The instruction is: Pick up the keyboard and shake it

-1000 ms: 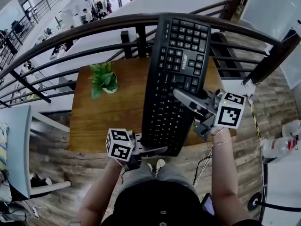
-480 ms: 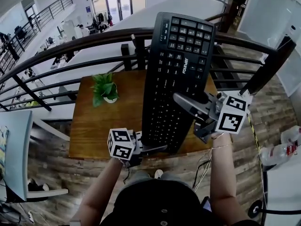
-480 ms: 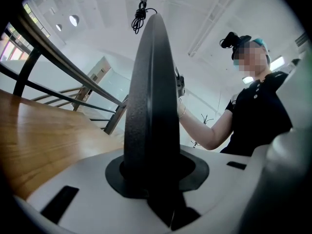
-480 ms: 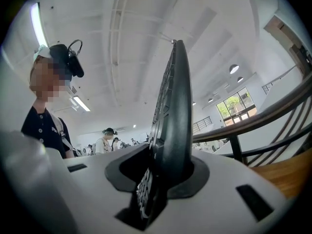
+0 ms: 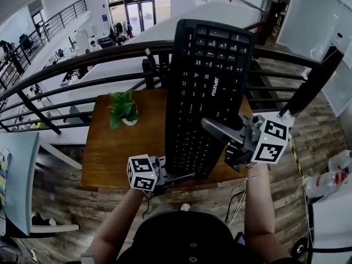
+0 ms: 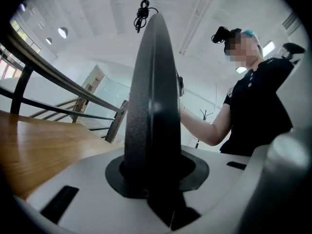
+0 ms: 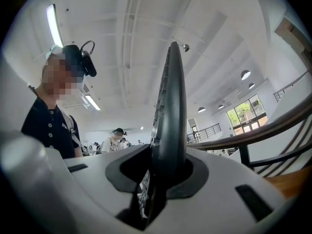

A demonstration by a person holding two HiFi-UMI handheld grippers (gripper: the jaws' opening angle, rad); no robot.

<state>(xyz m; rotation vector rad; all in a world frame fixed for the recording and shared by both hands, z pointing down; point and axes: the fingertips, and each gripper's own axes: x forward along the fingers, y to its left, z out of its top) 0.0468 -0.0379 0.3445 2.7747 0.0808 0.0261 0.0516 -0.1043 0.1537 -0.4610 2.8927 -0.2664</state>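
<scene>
nearest the person, the left tongs (image 5: 186, 175) are pinching the near short end of the keyboard (image 5: 212, 87), with its edge sitting wedged between the jaws. a little farther out, the right tongs (image 5: 215, 142) are clamping the keyboard's right long edge, and their jaws have just been closing further onto it. the keyboard is hanging clear above the desk (image 5: 110, 153), keys facing the person. a potted plant (image 5: 124, 108) is sitting on the desk to its left. the keyboard's far end is tilting up over the railing (image 5: 82, 56). the pick-up is looking done, and the shaking is looking like what is remaining.
</scene>
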